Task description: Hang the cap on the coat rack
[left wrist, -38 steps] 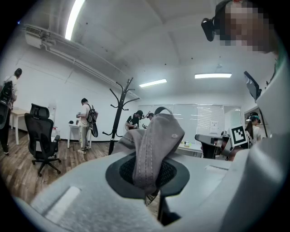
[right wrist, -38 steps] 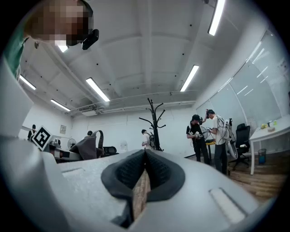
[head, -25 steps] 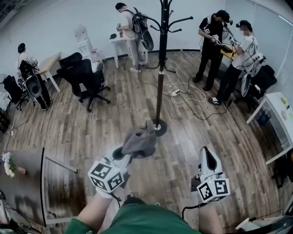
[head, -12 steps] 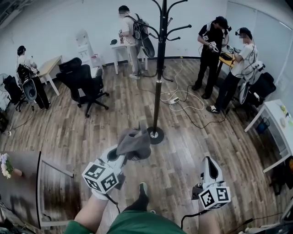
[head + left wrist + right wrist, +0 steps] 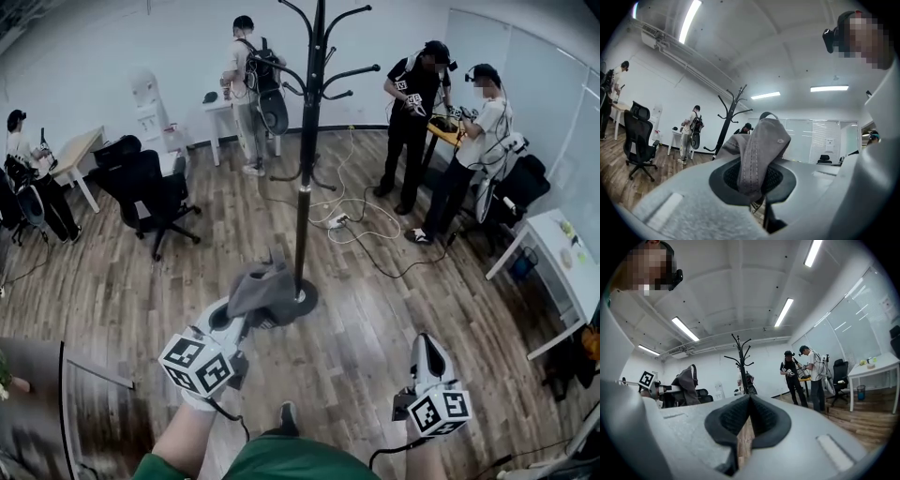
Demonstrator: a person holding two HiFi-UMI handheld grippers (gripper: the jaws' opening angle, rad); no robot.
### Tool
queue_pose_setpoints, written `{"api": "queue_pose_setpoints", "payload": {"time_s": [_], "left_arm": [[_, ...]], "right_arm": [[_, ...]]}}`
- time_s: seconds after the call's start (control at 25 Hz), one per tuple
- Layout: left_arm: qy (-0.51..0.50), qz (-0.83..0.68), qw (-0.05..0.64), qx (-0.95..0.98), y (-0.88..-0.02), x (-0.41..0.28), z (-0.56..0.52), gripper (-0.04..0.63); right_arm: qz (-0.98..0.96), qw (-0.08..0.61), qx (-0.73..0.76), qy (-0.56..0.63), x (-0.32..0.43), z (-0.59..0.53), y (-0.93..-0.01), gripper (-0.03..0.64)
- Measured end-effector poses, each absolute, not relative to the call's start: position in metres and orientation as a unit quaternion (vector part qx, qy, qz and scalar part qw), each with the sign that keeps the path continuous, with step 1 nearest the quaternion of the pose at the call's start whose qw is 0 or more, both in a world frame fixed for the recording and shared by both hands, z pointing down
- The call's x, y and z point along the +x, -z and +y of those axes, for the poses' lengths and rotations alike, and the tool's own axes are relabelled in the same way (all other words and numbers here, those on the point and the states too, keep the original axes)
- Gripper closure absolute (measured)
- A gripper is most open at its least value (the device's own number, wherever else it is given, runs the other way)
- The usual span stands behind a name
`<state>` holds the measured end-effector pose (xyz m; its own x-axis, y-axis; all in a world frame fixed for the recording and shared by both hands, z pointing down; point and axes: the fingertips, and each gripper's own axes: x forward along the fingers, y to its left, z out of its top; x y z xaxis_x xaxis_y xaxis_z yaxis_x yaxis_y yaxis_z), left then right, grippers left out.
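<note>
A grey cap (image 5: pixel 265 291) hangs from my left gripper (image 5: pixel 246 315), which is shut on a fold of its fabric. In the head view the cap overlaps the round base of the black coat rack (image 5: pixel 307 169), whose pole rises straight ahead with curved hooks at the top. In the left gripper view the cap (image 5: pixel 761 149) drapes over the closed jaws of the left gripper (image 5: pixel 752 182), with the coat rack (image 5: pixel 727 123) beyond on the left. My right gripper (image 5: pixel 428 345) is held low at the right, shut and holding nothing. The right gripper view shows the right gripper (image 5: pixel 748 422), the rack (image 5: pixel 742 364) and the cap (image 5: pixel 687 383).
Cables and a power strip (image 5: pixel 339 221) lie on the wood floor behind the rack. Two people (image 5: pixel 448 141) stand at the back right, another person (image 5: pixel 246 89) at a white table. A black office chair (image 5: pixel 145 192) is at the left, a white table (image 5: pixel 553 267) at the right.
The view has come nearer to the coat rack, and more of its hooks show at the top. The left gripper still holds the cap, now against the rack's base. The right gripper has hardly moved.
</note>
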<state>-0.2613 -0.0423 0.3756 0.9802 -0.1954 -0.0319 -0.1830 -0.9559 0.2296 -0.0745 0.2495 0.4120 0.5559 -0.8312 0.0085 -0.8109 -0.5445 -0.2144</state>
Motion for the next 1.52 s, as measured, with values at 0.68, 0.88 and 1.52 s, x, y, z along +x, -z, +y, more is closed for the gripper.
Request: {"api": "queue_pose_setpoints", "payload": {"time_s": [0.68, 0.88, 1.52], "left_arm": [[0.036, -0.073, 0.129, 0.988, -0.372, -0.166, -0.153, 0.577], [0.04, -0.068, 0.125, 0.989, -0.366, -0.145, -0.177, 0.577], [0.052, -0.165, 0.113, 0.978, -0.356, -0.073, -0.204, 0.576]], "right_arm": [[0.451, 0.09, -0.886, 0.06, 0.019, 0.135, -0.41, 0.614], [0.458, 0.095, -0.882, 0.061, 0.037, 0.1, -0.414, 0.614], [0.55, 0.093, -0.826, 0.08, 0.156, 0.025, -0.428, 0.614]]}}
